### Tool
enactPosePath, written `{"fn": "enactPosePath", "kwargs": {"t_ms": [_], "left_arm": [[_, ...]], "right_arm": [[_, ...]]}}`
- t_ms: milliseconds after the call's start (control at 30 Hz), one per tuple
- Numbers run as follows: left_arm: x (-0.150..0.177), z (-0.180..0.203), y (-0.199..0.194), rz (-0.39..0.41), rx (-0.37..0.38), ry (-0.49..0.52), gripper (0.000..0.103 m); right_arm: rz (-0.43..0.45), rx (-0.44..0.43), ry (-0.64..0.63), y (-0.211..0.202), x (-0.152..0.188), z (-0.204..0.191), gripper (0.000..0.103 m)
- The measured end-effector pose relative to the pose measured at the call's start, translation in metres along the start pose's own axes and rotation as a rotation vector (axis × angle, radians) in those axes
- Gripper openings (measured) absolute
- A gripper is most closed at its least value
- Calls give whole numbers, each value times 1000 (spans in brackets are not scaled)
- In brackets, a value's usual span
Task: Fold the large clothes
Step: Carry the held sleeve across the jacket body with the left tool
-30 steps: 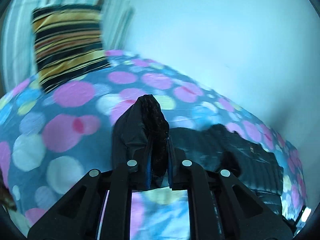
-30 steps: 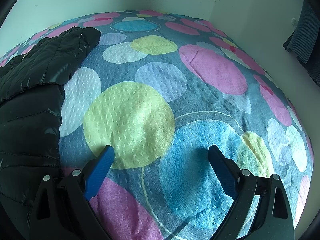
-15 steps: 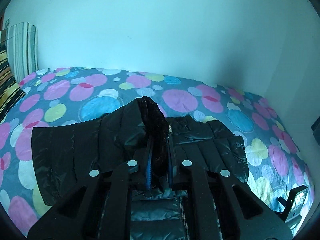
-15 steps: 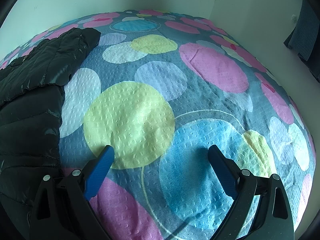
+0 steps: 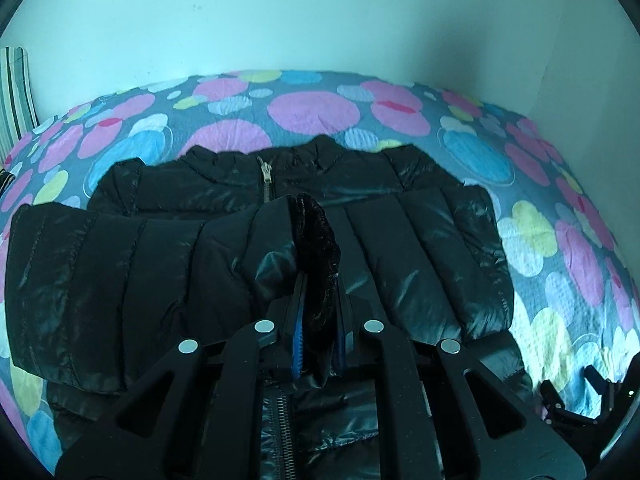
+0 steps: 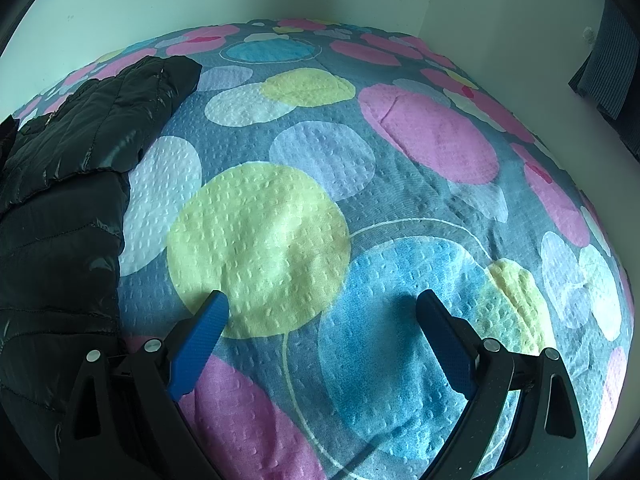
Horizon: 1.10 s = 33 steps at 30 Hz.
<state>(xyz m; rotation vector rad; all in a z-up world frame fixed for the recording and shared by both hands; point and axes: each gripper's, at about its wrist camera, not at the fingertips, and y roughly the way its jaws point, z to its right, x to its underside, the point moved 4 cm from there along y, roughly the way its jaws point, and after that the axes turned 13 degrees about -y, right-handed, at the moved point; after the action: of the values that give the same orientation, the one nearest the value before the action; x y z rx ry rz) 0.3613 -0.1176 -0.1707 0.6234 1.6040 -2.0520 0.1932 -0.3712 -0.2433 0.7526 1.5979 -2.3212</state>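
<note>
In the left wrist view, the left tool (image 5: 318, 284) is pinching a dark, fuzzy-lined fold of the black jacket (image 5: 420, 256) between its blue-padded fingers (image 5: 297, 344), which are pressed together on the fabric. The jacket is lying spread across the bed (image 5: 316, 110), which is wearing a grey-blue cover with pink, blue, yellow and white circles. The jacket's zipper (image 5: 265, 176) is running up toward the collar at the far side, close to the pale wall (image 5: 320, 16). A quilted sleeve (image 5: 80, 280) is lying folded across the body of the jacket, reaching toward the left edge. A striped cushion (image 5: 14, 92) is peeking in at the far left. The right tool (image 5: 576, 396) is showing dimly at the lower right corner, beside the jacket's edge, its state too dark to tell there.

In the right wrist view, the right tool (image 6: 322, 312) is hovering low over the bed (image 6: 432, 136) with its fingers (image 6: 200, 336) spread wide and holding nothing; only patterned cover is lying between them. The jacket (image 6: 60, 216) is lying at the left side, just beside the left finger. A dark striped cloth (image 6: 612, 60) is hanging at the far right against the wall.
</note>
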Motion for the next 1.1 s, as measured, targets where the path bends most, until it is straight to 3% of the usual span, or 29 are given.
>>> {"fn": "enactPosePath", "kwargs": {"t_ms": [467, 1100], "left_arm": [[17, 10, 24, -36, -56, 37, 12], [19, 15, 27, -30, -91, 68, 13]], "right_arm": [[-1, 0, 0, 0, 0, 0, 94], [-1, 0, 0, 0, 0, 0, 94]]}}
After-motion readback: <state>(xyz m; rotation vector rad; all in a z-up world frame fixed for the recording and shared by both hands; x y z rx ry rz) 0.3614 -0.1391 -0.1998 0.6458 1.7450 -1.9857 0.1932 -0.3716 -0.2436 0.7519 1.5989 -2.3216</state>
